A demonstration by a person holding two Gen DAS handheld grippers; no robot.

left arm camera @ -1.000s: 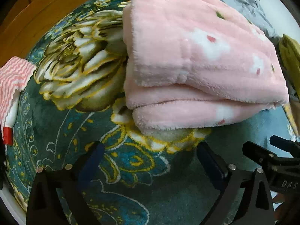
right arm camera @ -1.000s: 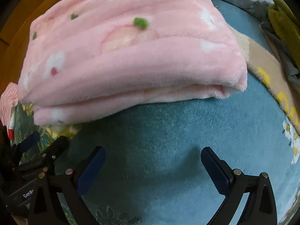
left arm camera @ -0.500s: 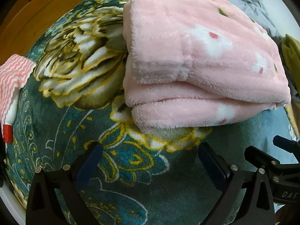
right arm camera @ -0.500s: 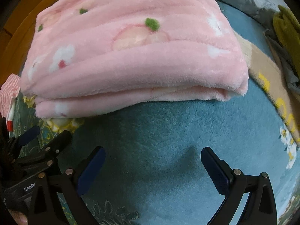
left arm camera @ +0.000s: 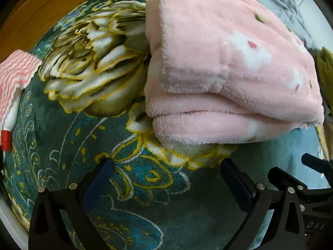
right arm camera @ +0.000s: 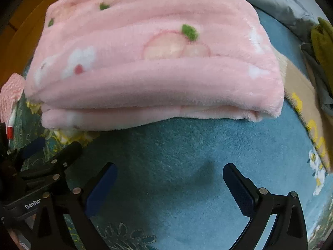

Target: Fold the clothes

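At the bottom of the left wrist view the left gripper [left arm camera: 166, 173] is seen with its two blue-padded fingers spread wide and nothing between them, poised over a dark teal floral blanket [left arm camera: 62, 141]. At the bottom of the right wrist view the right gripper [right arm camera: 169, 175] is likewise spread apart and empty, held above a plain blue stretch of the same covering [right arm camera: 187, 145]. Each tool is caught at the edge of the other's view: the right one at the lower right of the left view, the left one at the lower left of the right view. Just beyond both sets of fingers, in the centre and upper part of each frame, a folded pink fleece garment [right arm camera: 154, 62] is laid on the blanket in several stacked layers, printed with white flowers and green leaves; it is touched by neither gripper. At the left edge a red-and-white striped cloth [left arm camera: 14, 77] is draped. Farther back, in the upper right, a crumpled grey fabric [right arm camera: 276, 2] and an olive-green piece [right arm camera: 322, 41] are seen. No containers are shown.
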